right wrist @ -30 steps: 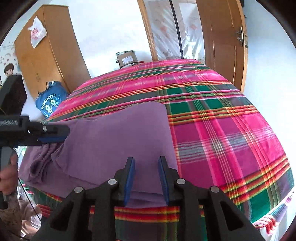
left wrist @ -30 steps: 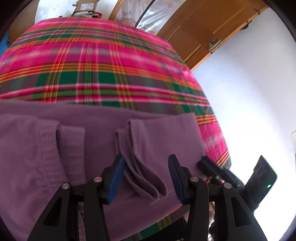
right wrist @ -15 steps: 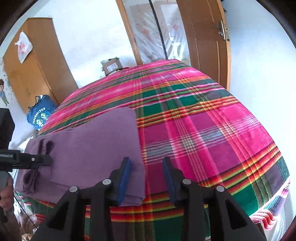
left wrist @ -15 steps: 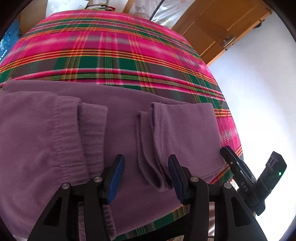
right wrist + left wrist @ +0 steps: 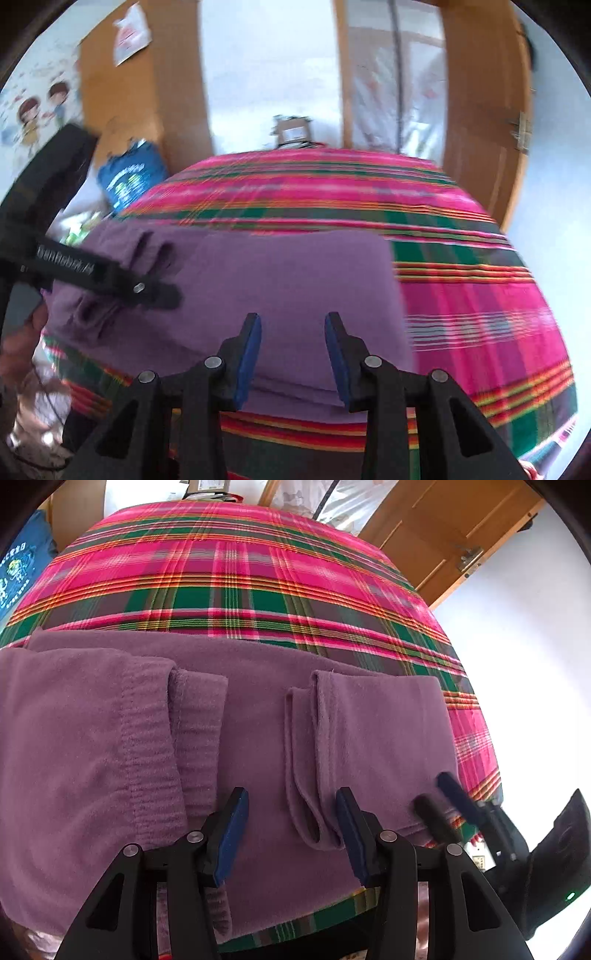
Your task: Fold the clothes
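Purple garment (image 5: 258, 709), folded, near bed's (image 5: 240, 572) front edge; below left hand-held gripper (image 5: 291, 830) and right hand-held gripper (image 5: 293, 350), both parted, gripping nothing.

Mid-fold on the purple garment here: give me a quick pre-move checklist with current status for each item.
1. Left gripper open, holding nothing: ok.
2. Right gripper open, nothing pinched: ok.
3. Purple garment lying on the plaid bedcover, with only its near edge hanging over: ok.
4. Folded leg ends stacked flat, their end beside the left gripper's right finger: ok.
5. Ribbed waistband folded over at left, lying flat: ok.
6. Edges aligned under the top layer: cannot tell, hidden.
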Tool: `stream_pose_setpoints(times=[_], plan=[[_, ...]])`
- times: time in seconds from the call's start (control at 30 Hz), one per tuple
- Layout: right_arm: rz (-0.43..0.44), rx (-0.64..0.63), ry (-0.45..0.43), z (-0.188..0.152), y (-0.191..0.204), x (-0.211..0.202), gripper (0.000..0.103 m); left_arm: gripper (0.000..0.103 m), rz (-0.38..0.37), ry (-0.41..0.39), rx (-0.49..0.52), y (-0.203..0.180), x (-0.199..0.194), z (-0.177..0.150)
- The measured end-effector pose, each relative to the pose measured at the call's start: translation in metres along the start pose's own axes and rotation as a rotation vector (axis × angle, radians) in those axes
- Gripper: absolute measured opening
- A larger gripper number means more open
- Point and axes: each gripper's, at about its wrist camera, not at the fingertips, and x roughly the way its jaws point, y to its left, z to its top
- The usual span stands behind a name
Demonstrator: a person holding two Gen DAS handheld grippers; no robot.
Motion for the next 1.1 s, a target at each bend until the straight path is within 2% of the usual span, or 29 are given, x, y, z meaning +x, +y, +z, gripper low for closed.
stream_pose_setpoints(times=[0.13, 0.23, 0.3, 0.43, 0.63, 0.7, 0.9, 1.1], plan=[[-0.012, -0.042, 0.044, -0.004, 0.011, 0.011, 0.036, 0.051, 0.029, 0.013, 0.002, -0.001, -0.006, -0.001], [0.012, -0.039, 0.018, 0.005, 0.016, 0.008, 0.036, 0.051, -0.001, -0.002, -0.013, -0.002, -0.014, 0.002], [0.062, -0.045, -0.006, 0.012, 0.024, 0.006, 0.036, 0.051, -0.031, -0.015, -0.026, -0.002, -0.021, 0.003], [0.104, -0.074, 0.016, 0.018, 0.045, 0.022, 0.036, 0.051, -0.049, -0.052, -0.038, 0.001, -0.034, 0.003], [0.044, -0.206, 0.006, 0.008, 0.076, 0.027, 0.036, 0.051, -0.069, -0.106, -0.074, 0.011, -0.051, 0.003], [0.075, -0.208, 0.004, 0.011, 0.080, 0.026, 0.036, 0.051, -0.061, -0.124, -0.089, 0.015, -0.055, 0.004], [0.106, -0.214, 0.034, 0.007, 0.091, 0.036, 0.038, 0.051, -0.041, -0.158, -0.148, 0.042, -0.070, 0.001], [0.122, -0.221, 0.022, 0.008, 0.097, 0.025, 0.038, 0.051, -0.013, -0.195, -0.233, 0.081, -0.084, -0.006]])
